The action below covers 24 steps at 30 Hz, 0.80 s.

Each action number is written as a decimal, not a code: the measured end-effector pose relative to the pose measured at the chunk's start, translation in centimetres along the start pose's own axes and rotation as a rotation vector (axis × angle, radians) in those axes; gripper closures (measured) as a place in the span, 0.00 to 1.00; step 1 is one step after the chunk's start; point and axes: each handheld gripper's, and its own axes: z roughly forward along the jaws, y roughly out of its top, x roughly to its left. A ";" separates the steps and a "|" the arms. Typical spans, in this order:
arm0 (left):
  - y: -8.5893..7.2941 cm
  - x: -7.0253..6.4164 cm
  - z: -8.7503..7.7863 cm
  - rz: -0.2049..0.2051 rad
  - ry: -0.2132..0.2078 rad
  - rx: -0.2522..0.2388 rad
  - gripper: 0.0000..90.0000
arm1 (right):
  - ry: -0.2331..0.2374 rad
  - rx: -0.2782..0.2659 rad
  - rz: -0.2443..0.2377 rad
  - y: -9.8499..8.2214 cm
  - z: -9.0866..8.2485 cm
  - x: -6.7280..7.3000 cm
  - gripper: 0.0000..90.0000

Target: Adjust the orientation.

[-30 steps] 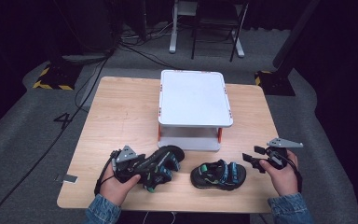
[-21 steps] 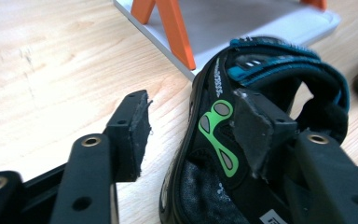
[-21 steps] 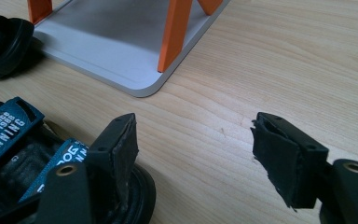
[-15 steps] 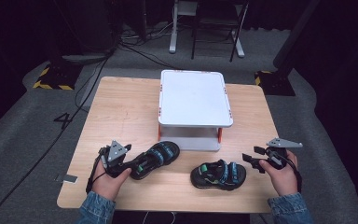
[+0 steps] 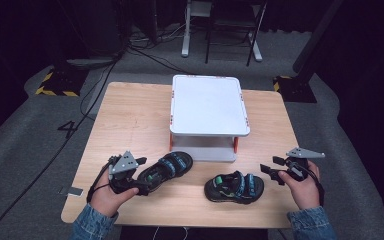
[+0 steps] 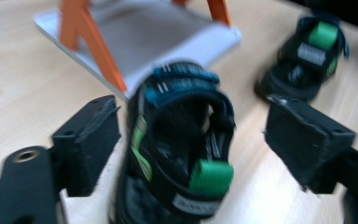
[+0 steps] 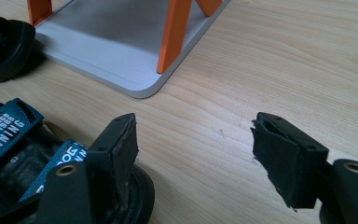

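Two black sandals with teal and green straps lie on the wooden table point(image 5: 130, 115). The left sandal point(image 5: 166, 167) point(image 6: 177, 154) points toward the white stand, its heel between the jaws of my left gripper point(image 5: 142, 176) point(image 6: 200, 140). Those jaws have just been opening and stand off the sandal's sides, so nothing is pressed. The right sandal point(image 5: 235, 186) point(image 6: 307, 51) point(image 7: 14, 154) lies at the front middle. My right gripper point(image 5: 271, 166) point(image 7: 200, 154) rests just right of it, open over bare wood, its left jaw beside the sandal's edge.
A white two-tier stand point(image 5: 207, 102) point(image 6: 135, 32) point(image 7: 112, 42) with orange legs sits mid-table, right behind the sandals. The table's front edge runs close under both hands. Cables and chair legs lie on the grey floor beyond the table.
My left hand has drawn a little to the left and the left sandal has settled flat, toe toward the stand. The left jaws now stand wider around its heel. The right hand has not moved.
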 end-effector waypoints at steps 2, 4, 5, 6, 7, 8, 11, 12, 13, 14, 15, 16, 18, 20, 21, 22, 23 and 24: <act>-0.5 -0.2 0.8 0.031 0.010 0.058 0.18 | 0.002 0.000 -0.006 0.0 0.0 0.0 0.35; -0.9 -0.4 1.5 0.056 0.023 0.112 0.18 | 0.001 0.000 -0.005 0.1 0.0 0.0 0.35; -1.0 -0.4 1.8 0.066 0.034 0.127 0.18 | 0.001 0.001 -0.004 0.1 0.0 0.0 0.35; -1.1 -0.4 2.0 0.066 0.042 0.138 0.18 | 0.001 0.001 -0.004 0.1 0.0 0.0 0.35; -1.2 -0.4 2.2 0.063 0.047 0.140 0.19 | 0.000 0.001 -0.003 0.1 0.1 0.0 0.35; -1.3 -0.2 2.3 0.055 0.049 0.138 0.21 | 0.002 0.001 -0.005 0.1 0.1 0.0 0.35; -1.5 0.0 2.2 0.058 0.058 0.142 0.35 | 0.003 0.005 -0.003 0.1 0.2 0.1 0.35; -1.4 0.1 2.0 0.061 0.053 0.134 0.40 | 0.004 0.006 -0.003 0.1 0.2 0.1 0.35; -1.4 0.2 1.9 0.063 0.049 0.127 0.49 | 0.003 0.005 -0.005 0.1 0.2 0.1 0.35; -1.3 0.2 1.7 0.062 0.056 0.126 0.54 | 0.003 0.005 -0.005 0.1 0.3 0.1 0.35; -1.3 0.3 1.7 0.055 0.054 0.127 0.61 | 0.001 0.006 -0.005 0.1 0.3 0.1 0.35; -1.2 0.3 1.6 0.038 0.052 0.135 0.65 | 0.001 0.007 -0.006 0.1 0.3 0.1 0.35; -1.1 0.2 1.5 0.018 0.049 0.144 0.73 | 0.004 0.010 -0.007 0.0 0.3 0.1 0.35; -0.9 0.0 1.4 0.009 0.042 0.145 0.77 | 0.004 0.012 -0.005 0.0 0.4 0.2 0.35; -0.8 0.0 1.3 0.004 0.036 0.140 0.78 | 0.004 0.012 -0.005 0.0 0.4 0.2 0.35; -0.6 -0.1 1.2 0.001 0.031 0.144 0.80 | 0.004 0.013 -0.007 0.0 0.4 0.2 0.35; -0.4 -0.2 1.1 0.006 0.026 0.141 0.80 | 0.004 0.013 -0.007 0.0 0.4 0.2 0.35; -0.3 -0.4 1.1 0.001 0.012 0.131 0.80 | 0.003 0.011 -0.008 0.0 0.3 0.2 0.35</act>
